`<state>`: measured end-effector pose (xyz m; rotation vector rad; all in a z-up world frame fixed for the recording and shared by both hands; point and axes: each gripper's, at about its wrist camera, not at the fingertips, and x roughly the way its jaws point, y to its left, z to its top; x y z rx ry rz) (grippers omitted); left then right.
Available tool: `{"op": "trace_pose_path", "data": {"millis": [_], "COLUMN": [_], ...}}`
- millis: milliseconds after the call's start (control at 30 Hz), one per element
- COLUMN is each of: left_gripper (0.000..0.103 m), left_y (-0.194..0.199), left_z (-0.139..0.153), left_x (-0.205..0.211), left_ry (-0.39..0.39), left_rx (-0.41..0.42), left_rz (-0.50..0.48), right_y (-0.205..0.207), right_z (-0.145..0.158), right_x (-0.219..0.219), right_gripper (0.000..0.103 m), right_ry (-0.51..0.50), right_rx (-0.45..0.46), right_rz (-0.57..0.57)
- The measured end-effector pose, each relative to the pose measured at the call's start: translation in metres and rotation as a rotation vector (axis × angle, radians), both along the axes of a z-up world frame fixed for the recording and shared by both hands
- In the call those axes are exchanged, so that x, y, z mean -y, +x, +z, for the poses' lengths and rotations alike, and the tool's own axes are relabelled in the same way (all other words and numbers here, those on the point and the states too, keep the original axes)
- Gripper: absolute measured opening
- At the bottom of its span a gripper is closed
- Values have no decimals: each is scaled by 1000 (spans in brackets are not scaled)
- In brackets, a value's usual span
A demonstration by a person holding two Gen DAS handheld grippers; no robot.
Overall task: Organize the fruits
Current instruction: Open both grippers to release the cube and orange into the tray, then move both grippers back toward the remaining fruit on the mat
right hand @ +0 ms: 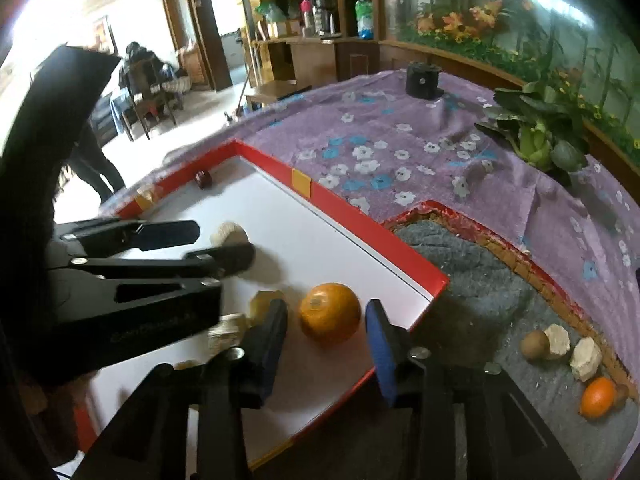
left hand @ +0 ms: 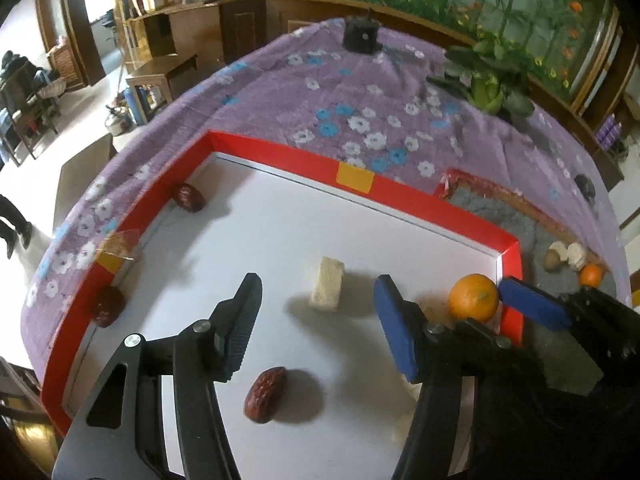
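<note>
We've got our right gripper spread wide and empty around the orange just ahead between its fingers, lined up to grab, while our left gripper, also wide open and empty, hovers above the red date.

oranges: two are counted – one in the white tray, one on the grey mat | red dates: three are seen | pale blocks on the mat: two | grippers: two – left, right
</note>
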<state>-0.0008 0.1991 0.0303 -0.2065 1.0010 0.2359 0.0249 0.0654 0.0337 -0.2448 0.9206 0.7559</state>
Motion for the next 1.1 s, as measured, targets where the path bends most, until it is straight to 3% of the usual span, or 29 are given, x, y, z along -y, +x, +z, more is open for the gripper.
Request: {"op": "trace_pose_path", "data": {"millis": [333,667,1100], "left_gripper": [59,59,58], "left_y": [-23,-35,-24], "left_z": [31,47,38], "left_x": [33,93,161], "left_ry": [78,75,6], "left_rx": [83,138,112], "left_rz": [-24,-115,-283], "right_y": [-26,-45,-55], "right_z": [26,33,21], "right_x": [53,126,211], "right_gripper": [44,47,50], "right_ry": [77,107,94], "right_rx": [43,72,60], "right_rz": [-83,-231,-397]}}
